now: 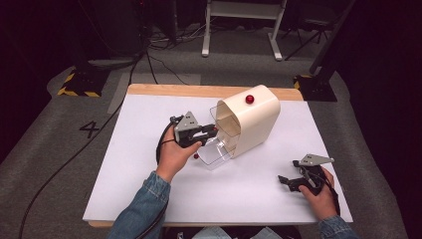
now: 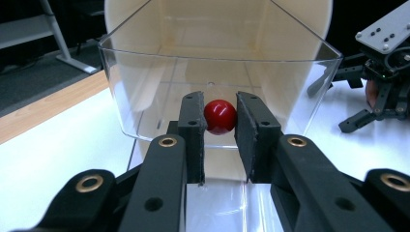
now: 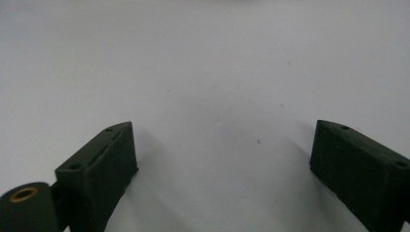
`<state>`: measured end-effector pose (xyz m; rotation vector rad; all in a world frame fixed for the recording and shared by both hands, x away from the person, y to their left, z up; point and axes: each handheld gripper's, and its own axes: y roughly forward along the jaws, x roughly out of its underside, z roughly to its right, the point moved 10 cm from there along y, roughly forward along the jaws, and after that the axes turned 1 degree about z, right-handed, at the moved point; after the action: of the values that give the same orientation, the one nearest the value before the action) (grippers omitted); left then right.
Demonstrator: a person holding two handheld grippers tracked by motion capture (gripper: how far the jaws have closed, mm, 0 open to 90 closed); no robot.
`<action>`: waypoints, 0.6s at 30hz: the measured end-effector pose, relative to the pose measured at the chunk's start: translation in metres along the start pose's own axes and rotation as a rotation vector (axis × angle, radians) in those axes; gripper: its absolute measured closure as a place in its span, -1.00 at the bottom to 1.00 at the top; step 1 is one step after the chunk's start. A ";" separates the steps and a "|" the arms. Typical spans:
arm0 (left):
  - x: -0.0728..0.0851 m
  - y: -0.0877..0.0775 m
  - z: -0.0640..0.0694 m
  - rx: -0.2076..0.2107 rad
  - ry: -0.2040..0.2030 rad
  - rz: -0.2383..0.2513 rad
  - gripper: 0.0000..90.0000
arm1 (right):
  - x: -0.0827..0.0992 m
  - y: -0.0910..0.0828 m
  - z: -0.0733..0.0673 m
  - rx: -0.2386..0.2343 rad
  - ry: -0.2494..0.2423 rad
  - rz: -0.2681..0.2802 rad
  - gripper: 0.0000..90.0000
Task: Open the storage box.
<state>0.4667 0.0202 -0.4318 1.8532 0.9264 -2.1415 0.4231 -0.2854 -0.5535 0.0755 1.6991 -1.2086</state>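
Observation:
A cream housing (image 1: 251,122) with a red knob (image 1: 250,99) on top stands mid-table, and a clear drawer (image 1: 217,149) juts from its open front toward me. My left gripper (image 1: 213,130) reaches in at that drawer. In the left gripper view its jaws (image 2: 221,96) are shut on a small red ball (image 2: 220,116) right at the clear front wall (image 2: 145,87); I cannot tell whether the ball is fixed to the wall. My right gripper (image 1: 287,171) rests low at the table's front right, open and holding nothing (image 3: 225,125).
The white table top (image 1: 149,174) has a wooden strip along its far edge (image 1: 169,90). A small red thing (image 1: 196,156) lies by the drawer's near corner under my left hand. My right gripper (image 2: 358,123) shows off to the drawer's right. Cables and stands sit on the floor beyond.

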 end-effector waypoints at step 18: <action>0.010 -0.040 0.003 -0.035 0.013 -0.011 0.64 | 0.000 0.000 0.000 -0.002 0.001 0.000 -0.79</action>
<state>0.4423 0.0529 -0.4270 1.8516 0.9732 -2.1084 0.4232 -0.2855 -0.5535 0.0750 1.7015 -1.2074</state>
